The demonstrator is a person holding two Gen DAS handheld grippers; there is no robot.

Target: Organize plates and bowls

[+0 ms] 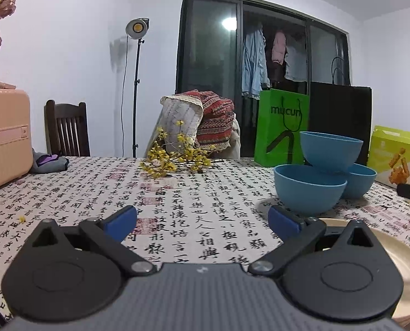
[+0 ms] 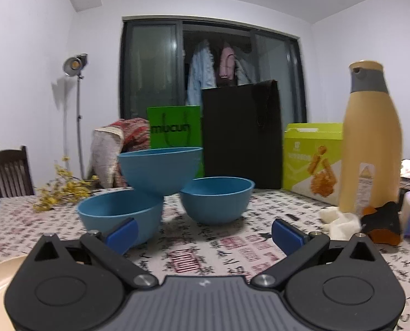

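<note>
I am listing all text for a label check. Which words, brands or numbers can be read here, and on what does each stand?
"mucun": green bag.
Tablecloth: printed Chinese calligraphy, too distorted to quote.
Yellow-green box: print too small.
Bottle label: blurred.

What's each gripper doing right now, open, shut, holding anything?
Left gripper: open, holding nothing, above the tablecloth.
Right gripper: open, holding nothing, facing the blue bowls.
</note>
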